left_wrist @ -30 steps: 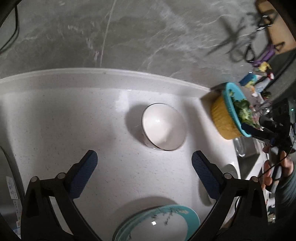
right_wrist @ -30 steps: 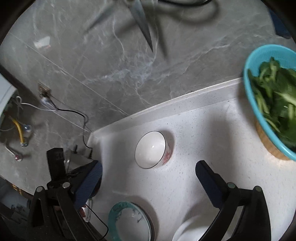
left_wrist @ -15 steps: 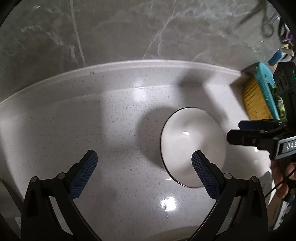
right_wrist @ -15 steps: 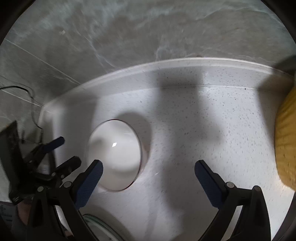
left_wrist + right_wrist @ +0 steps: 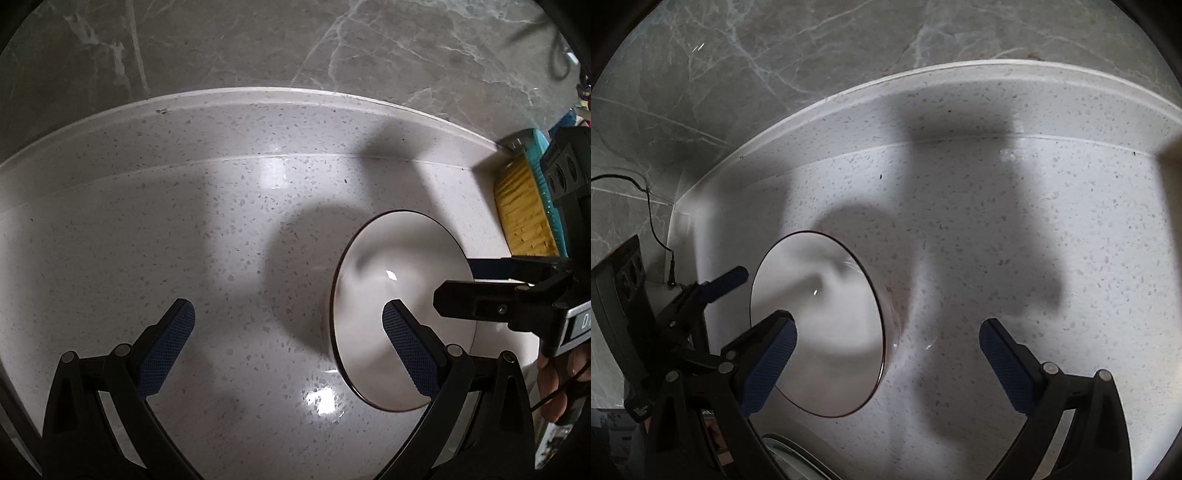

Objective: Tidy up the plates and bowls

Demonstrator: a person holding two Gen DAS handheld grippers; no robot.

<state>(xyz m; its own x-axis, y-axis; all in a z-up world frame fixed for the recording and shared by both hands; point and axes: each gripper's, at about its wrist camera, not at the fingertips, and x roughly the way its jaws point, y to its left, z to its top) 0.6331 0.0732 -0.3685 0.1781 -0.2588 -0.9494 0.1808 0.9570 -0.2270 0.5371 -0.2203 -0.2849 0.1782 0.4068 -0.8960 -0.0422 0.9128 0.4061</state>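
A white bowl with a thin dark rim (image 5: 384,291) stands on the speckled white counter (image 5: 184,236); it also shows in the right wrist view (image 5: 827,332). My left gripper (image 5: 284,332) is open, its right finger over the bowl's near side and its left finger over bare counter. My right gripper (image 5: 886,350) is open, its left finger over the bowl's mouth and its right finger over bare counter. The right gripper's fingers (image 5: 480,295) reach in from the right at the bowl's far rim. The bowl sits between the two grippers; neither holds it.
A yellow basket with a teal colander (image 5: 528,214) stands at the right by the grey marble wall (image 5: 295,44). The rim of a plate (image 5: 798,454) shows at the bottom of the right wrist view. A black cable (image 5: 650,206) hangs at the left wall.
Both grippers have come down and closer to the white bowl, which now looks larger. The teal plates have dropped out of the left view. Both stay open.
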